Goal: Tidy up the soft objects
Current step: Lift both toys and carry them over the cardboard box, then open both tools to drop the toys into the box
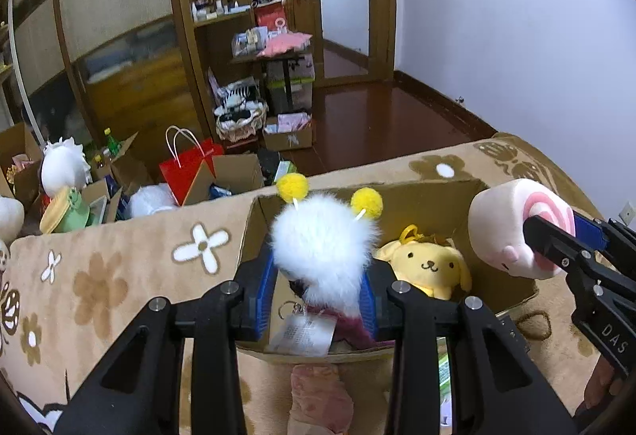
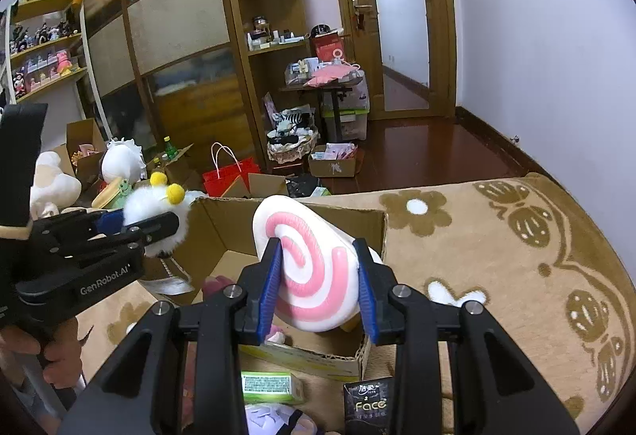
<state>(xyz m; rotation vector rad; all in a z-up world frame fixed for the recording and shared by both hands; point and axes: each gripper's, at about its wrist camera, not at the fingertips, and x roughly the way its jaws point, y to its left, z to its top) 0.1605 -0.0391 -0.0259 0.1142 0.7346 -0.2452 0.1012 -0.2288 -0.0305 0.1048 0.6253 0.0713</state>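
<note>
My left gripper (image 1: 318, 276) is shut on a fluffy white plush with two yellow pom-poms (image 1: 324, 236), held over the open cardboard box (image 1: 417, 196); its paper tag (image 1: 304, 333) hangs below. A yellow dog plush (image 1: 429, 264) lies inside the box. My right gripper (image 2: 318, 276) is shut on a white plush with a pink swirl (image 2: 314, 268), above the box (image 2: 373, 224). In the left wrist view the swirl plush (image 1: 512, 224) and right gripper (image 1: 556, 240) hang at the box's right side. The left gripper (image 2: 147, 228) with the fluffy plush (image 2: 155, 206) shows at left in the right wrist view.
The box sits on a tan flowered blanket (image 1: 119, 276). A green packet (image 2: 270, 387) and a black "Face" pack (image 2: 369, 405) lie in front of it. Past the blanket's edge stand cardboard boxes, a red paper bag (image 1: 187, 169), white plush toys (image 1: 63, 165) and wooden shelving.
</note>
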